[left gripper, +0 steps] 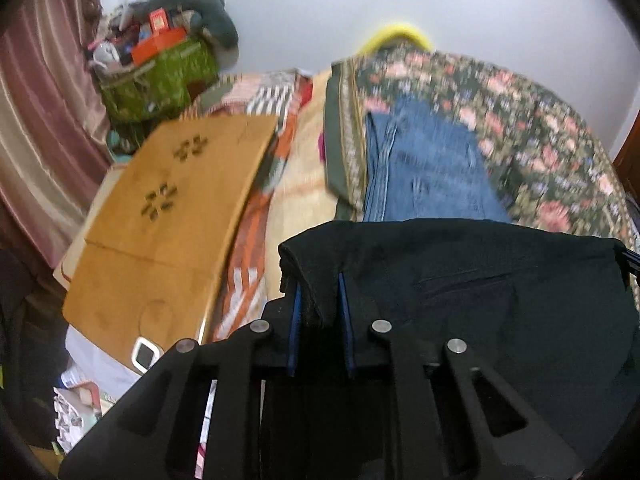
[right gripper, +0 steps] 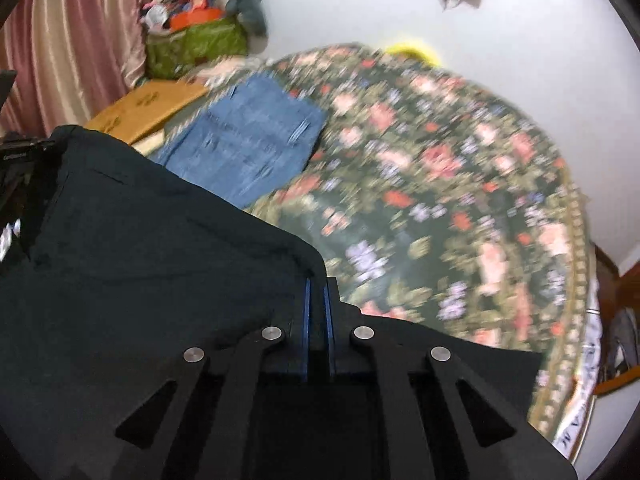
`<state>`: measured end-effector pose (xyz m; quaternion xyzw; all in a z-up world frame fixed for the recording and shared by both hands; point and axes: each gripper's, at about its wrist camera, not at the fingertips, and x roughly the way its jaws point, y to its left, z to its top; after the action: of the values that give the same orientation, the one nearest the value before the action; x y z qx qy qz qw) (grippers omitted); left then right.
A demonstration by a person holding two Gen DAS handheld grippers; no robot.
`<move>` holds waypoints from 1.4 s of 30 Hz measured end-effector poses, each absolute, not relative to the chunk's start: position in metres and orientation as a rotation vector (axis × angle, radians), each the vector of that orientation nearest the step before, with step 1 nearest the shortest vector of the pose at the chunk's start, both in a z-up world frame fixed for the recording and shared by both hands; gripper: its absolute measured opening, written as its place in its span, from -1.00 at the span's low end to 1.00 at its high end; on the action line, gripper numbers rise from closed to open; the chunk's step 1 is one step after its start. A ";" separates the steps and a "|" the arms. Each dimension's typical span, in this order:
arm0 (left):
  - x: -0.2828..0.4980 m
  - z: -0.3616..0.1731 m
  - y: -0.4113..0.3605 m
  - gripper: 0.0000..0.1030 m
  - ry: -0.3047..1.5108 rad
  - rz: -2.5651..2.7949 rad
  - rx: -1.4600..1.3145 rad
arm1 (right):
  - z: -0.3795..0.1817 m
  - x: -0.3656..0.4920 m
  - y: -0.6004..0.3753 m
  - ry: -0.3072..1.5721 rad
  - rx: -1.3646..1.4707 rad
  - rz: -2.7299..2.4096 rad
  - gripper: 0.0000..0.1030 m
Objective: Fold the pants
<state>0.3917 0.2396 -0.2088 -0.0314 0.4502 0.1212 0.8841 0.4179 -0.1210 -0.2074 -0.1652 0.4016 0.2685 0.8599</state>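
Left gripper [left gripper: 319,280] and right gripper [right gripper: 317,280] each clamped on dark pants [left gripper: 500,300], folded jeans [left gripper: 428,168] at twelve o'clock on floral bedspread [left gripper: 540,140], wooden board [left gripper: 176,208] at ten.

Both claws point downward, the left claw [left gripper: 319,284] and right claw [right gripper: 317,286] each clamped on cloth.

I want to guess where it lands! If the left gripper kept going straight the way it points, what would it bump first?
Likely the folded blue denim jeans on the floral bedspread. The left gripper, shut on the dark black pants, points toward them, though blur makes depth uncertain.
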 end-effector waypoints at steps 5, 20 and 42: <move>0.372 -0.177 0.228 -0.67 0.872 0.227 -0.053 | -0.170 0.399 -0.139 0.778 -0.298 0.544 -0.90; 0.236 -0.155 0.219 -0.69 0.819 0.215 -0.078 | -0.138 0.276 -0.166 0.737 -0.229 0.599 -0.90; 0.122 -0.267 0.239 -0.89 1.072 0.280 -0.155 | -0.197 0.180 -0.165 0.883 -0.202 0.640 -0.88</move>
<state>0.1219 0.2385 -0.2673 -0.0734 0.5087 0.1327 0.8475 0.1804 -0.1651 -0.1971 -0.0959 0.4190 0.3041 0.8502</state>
